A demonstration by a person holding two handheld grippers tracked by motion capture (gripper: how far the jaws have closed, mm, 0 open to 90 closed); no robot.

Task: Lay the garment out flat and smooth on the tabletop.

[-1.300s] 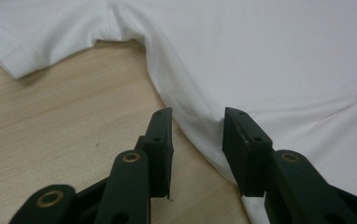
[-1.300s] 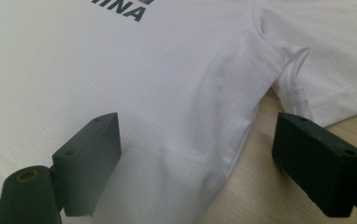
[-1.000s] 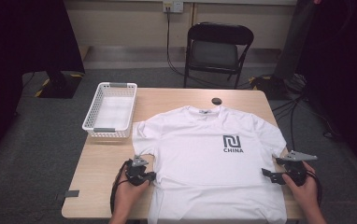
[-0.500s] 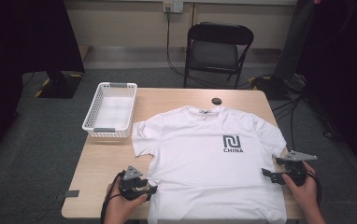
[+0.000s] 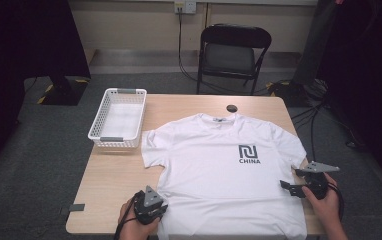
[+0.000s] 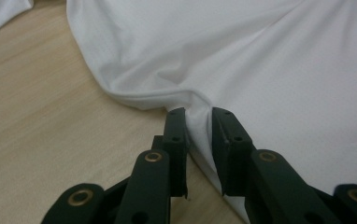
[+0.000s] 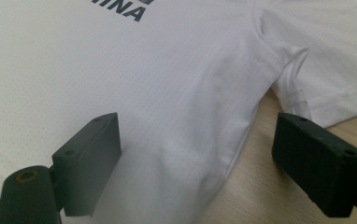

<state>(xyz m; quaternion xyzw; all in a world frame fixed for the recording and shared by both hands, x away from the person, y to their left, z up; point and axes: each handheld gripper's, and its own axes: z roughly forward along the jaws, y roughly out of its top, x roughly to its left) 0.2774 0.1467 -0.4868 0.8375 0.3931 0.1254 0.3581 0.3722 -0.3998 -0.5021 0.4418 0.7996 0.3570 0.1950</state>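
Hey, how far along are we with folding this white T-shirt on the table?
Done: the T-shirt lies spread flat, print up, on the table. In hand: the left gripper has just been closing and pinches the shirt's side edge, while the right gripper stands open astride the opposite edge, not yet gripping. Left: no fold is made, and the white basket is empty.

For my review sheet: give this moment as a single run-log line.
left hand-held gripper: jaws just closing, pinching white T-shirt side edge | right hand-held gripper: open, straddling the opposite edge | shirt flat on table
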